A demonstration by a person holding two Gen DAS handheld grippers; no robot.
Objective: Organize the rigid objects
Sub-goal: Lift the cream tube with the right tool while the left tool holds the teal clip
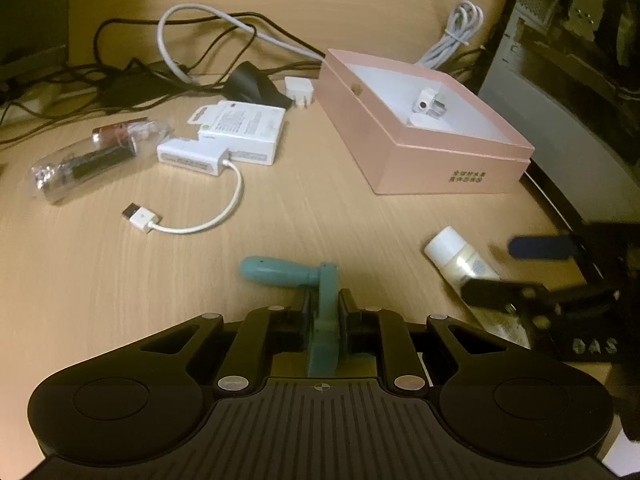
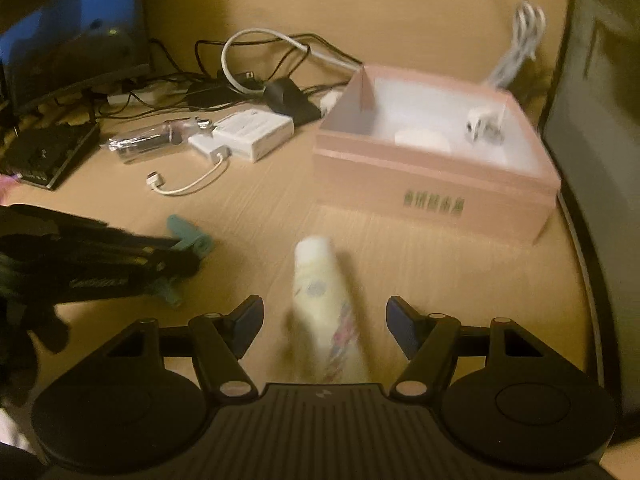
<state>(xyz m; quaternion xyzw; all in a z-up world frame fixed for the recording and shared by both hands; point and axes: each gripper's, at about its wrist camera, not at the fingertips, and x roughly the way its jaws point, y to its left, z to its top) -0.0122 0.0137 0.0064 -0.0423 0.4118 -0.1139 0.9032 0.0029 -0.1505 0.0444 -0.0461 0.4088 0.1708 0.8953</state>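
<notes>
My left claw [image 1: 322, 312] grips the teal plastic handled tool [image 1: 320, 300] above the wooden worktop [image 1: 280, 208]; my right claw [image 2: 324, 326] gapes around the cream white-capped tube [image 2: 324, 304] lying there, pads clear.

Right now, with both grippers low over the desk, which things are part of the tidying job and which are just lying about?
Job:
- teal hand tool, clamped in the left gripper
- white-capped tube, between the open right gripper fingers, not pressed
- pink box, with a white plug adapter inside
- white USB adapter
- clear plastic packet

Lying about:
- black cable tangle
- monitor
</notes>
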